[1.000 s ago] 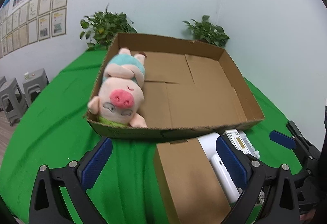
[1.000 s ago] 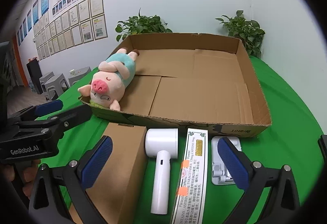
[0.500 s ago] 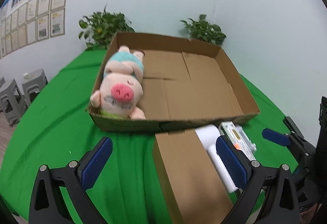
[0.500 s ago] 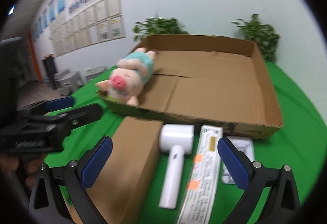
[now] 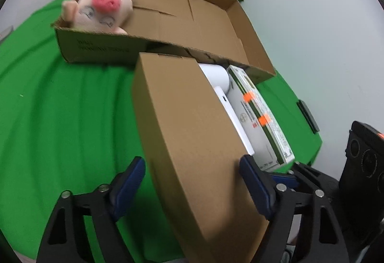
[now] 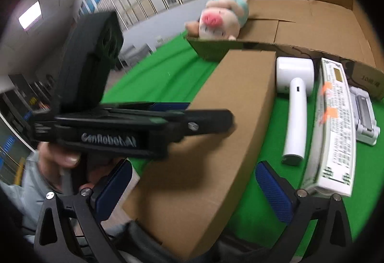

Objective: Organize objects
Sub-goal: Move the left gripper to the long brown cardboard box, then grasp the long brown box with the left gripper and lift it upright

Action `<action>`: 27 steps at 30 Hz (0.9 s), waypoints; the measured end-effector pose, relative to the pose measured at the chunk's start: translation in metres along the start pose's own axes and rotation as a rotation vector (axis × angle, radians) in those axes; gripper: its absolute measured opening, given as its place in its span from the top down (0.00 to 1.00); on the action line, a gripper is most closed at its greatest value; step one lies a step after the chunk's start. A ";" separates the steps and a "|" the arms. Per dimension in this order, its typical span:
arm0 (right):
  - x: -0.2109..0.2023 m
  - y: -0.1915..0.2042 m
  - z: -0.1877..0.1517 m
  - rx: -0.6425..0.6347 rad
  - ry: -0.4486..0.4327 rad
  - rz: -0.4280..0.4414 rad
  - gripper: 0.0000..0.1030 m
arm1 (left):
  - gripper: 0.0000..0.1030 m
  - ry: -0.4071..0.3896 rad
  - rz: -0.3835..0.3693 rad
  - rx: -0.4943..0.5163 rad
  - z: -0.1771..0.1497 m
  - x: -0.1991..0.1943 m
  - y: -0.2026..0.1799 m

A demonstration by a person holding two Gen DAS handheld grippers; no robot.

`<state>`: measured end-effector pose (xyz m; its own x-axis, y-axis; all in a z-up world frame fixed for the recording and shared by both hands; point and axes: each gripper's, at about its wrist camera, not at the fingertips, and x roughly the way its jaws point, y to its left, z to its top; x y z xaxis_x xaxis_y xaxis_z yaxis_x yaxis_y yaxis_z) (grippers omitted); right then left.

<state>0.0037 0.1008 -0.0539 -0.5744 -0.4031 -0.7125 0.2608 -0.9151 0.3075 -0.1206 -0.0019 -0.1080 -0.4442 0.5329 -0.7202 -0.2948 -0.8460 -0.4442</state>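
A closed brown cardboard box (image 5: 192, 133) lies on the green table in front of the large open carton (image 5: 216, 22). My left gripper (image 5: 192, 162) straddles its near end. Its jaws are closing, with the blue pads (image 5: 130, 179) right at the box's two long sides; no firm press shows. In the right wrist view the left gripper (image 6: 211, 111) reaches across the brown box (image 6: 230, 104), held by a hand (image 6: 57, 155). My right gripper (image 6: 194, 191) is open above the box's near corner. A plush pig (image 5: 100, 8) lies in the carton's left corner.
Right of the brown box lie a white handheld device (image 6: 296, 104), a long white printed packet (image 6: 333, 133) with orange stickers and a small white stand (image 6: 364, 116). A dark flat object (image 5: 308, 116) rests near the table's right edge. Potted plants stand behind the carton.
Both grippers have tipped down and dropped toward the brown box. The left jaws have narrowed around it. The left gripper now crosses the right wrist view.
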 end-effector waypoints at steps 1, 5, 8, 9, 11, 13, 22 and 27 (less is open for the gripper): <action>0.005 0.003 0.001 -0.009 0.011 -0.027 0.01 | 0.26 0.006 -0.010 -0.007 0.000 0.000 0.001; 0.014 0.005 0.007 -0.014 0.032 -0.064 0.01 | 0.28 0.015 -0.030 -0.021 -0.001 -0.002 0.002; 0.017 0.010 0.009 -0.033 0.047 -0.088 0.01 | 0.28 0.023 -0.028 -0.017 -0.002 -0.002 0.001; 0.017 0.010 0.009 -0.032 0.049 -0.091 0.01 | 0.28 0.024 -0.028 -0.019 -0.002 -0.002 0.001; 0.016 0.009 0.008 -0.027 0.048 -0.088 0.01 | 0.28 0.024 -0.025 -0.015 -0.003 -0.001 -0.001; 0.016 0.008 0.007 -0.019 0.043 -0.084 0.02 | 0.29 0.024 -0.023 -0.018 -0.003 0.001 -0.002; 0.016 0.006 0.012 -0.009 0.022 -0.079 0.09 | 0.30 0.015 0.007 -0.021 -0.007 -0.007 -0.005; 0.009 0.004 0.016 0.012 -0.022 -0.101 0.23 | 0.30 -0.009 0.030 -0.005 -0.002 -0.020 -0.007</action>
<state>-0.0124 0.0938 -0.0490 -0.6142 -0.3092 -0.7261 0.1919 -0.9509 0.2426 -0.1075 -0.0065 -0.0917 -0.4601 0.5072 -0.7287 -0.2770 -0.8618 -0.4249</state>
